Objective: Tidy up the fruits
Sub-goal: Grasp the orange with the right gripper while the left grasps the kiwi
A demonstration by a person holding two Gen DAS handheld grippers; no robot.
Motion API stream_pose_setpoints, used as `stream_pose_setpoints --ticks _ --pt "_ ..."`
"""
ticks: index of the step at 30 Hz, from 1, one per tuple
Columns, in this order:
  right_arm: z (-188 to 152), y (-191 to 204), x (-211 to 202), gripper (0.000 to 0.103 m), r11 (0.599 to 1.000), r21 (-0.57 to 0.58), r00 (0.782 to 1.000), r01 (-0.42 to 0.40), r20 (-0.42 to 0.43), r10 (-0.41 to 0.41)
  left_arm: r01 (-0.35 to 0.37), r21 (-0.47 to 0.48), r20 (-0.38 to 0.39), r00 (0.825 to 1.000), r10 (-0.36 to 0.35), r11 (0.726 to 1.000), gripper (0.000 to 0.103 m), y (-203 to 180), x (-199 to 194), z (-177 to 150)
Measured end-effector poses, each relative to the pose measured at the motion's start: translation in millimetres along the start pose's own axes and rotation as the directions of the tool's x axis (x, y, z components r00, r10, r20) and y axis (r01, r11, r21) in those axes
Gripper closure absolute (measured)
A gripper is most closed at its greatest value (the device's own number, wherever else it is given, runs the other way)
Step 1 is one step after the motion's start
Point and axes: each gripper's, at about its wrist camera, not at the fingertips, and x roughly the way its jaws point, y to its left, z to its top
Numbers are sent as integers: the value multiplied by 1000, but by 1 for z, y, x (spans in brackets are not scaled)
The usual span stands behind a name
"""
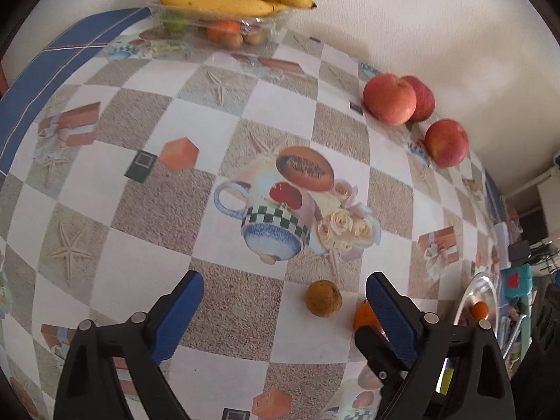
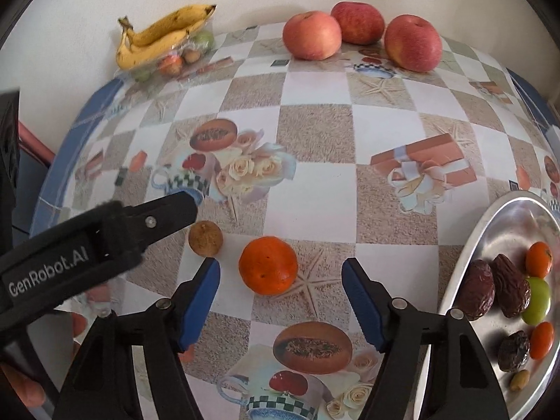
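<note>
left view:
left gripper (image 1: 284,292): released, empty, over the table (image 1: 217,378)
brown fruit (image 1: 323,298): between the fingers, nearer the right one
apples (image 1: 389,99): far right

right view:
right gripper (image 2: 281,299): released, empty
orange (image 2: 268,265): on table, just ahead of the gap
plate (image 2: 490,224): near right, holds small fruit
bananas (image 2: 164,33): far left

The only readable text is "GenRobot.AI", in white letters on the black body of the left gripper (image 2: 190,206), just left of the brown fruit (image 2: 205,238).
</note>
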Motion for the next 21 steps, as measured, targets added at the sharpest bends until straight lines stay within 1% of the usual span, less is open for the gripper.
stream_pose_setpoints --ticks 1,3,5,8,11,14,15,16,18,19,21 --pt "-1 1 2 29 1000 -11 1000 12 -6 -12 -21 5 -9 1000 21 1000 8 -1 3 0" --pt "-3 4 8 29 998 -37 999 49 -14 -49 -37 12 -20 999 37 999 8 -2 6 0" --pt "-4 4 11 29 996 -53 997 76 -18 -77 -28 22 -35 999 29 999 8 -4 10 -1" --pt "-5 3 15 29 994 -60 995 94 -19 -95 -27 46 -61 998 30 999 8 -9 18 -2" --pt "-5 6 17 29 988 -84 991 128 -13 -130 -61 86 -59 996 66 994 8 -18 22 -4" --pt "-4 6 18 28 989 -77 991 129 -10 -130 -86 114 -55 994 93 990 8 -25 25 -7" --pt "-4 5 18 25 989 -73 991 131 -10 -133 -103 131 -52 993 111 986 8 -28 27 -8" --pt "-4 4 19 20 988 -70 990 138 -12 -140 -123 145 -48 990 131 982 8 -30 28 -8" --pt "-6 1 20 16 989 -50 990 138 -12 -139 -168 163 -41 983 177 972 8 -32 33 -9" --pt "-7 -1 20 14 989 -44 990 138 -11 -138 -191 169 -35 979 200 967 7 -33 34 -9" --pt "-8 -4 20 13 989 -38 990 143 -9 -143 -205 165 -27 977 212 965 7 -33 36 -9"
